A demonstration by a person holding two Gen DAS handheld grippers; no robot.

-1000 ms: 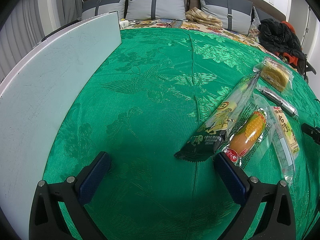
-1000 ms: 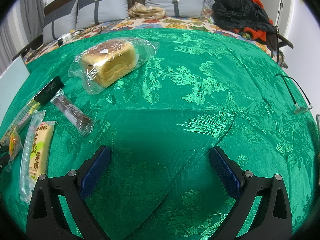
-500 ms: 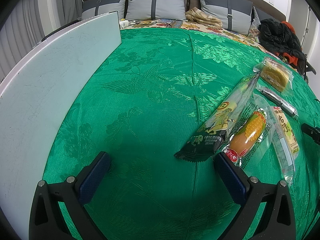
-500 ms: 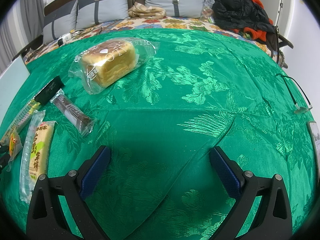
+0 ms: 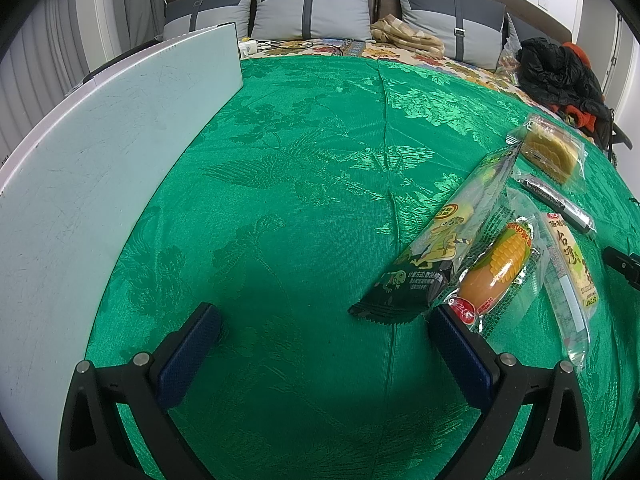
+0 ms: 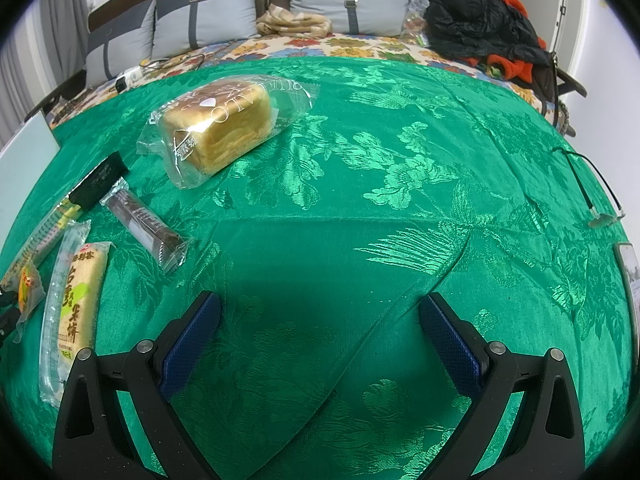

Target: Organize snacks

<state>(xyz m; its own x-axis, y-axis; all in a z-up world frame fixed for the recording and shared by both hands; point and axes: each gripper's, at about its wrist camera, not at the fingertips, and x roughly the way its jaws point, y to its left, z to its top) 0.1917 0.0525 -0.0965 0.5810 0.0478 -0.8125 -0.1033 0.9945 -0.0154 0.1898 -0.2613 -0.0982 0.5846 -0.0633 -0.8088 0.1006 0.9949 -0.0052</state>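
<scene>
Several wrapped snacks lie on the green cloth [image 5: 300, 208]. In the left wrist view a long green-and-black snack pack [image 5: 444, 240], a corn sausage pack [image 5: 496, 272], a pale biscuit bar [image 5: 568, 268], a dark thin bar [image 5: 556, 202] and a bagged bread loaf [image 5: 554, 156] sit to the right. My left gripper [image 5: 324, 320] is open and empty, its right finger close to the corn pack's end. In the right wrist view the loaf [image 6: 218, 128], dark bar [image 6: 144, 224] and biscuit bar [image 6: 78, 300] lie to the left. My right gripper [image 6: 320, 308] is open and empty over bare cloth.
A pale flat board [image 5: 104, 152] lies along the left side. Eyeglasses [image 6: 592, 196] rest on the cloth at far right. Grey cushions [image 6: 212, 24], a folded cloth [image 6: 292, 20] and a black-and-orange jacket [image 6: 484, 28] lie beyond the cloth's far edge.
</scene>
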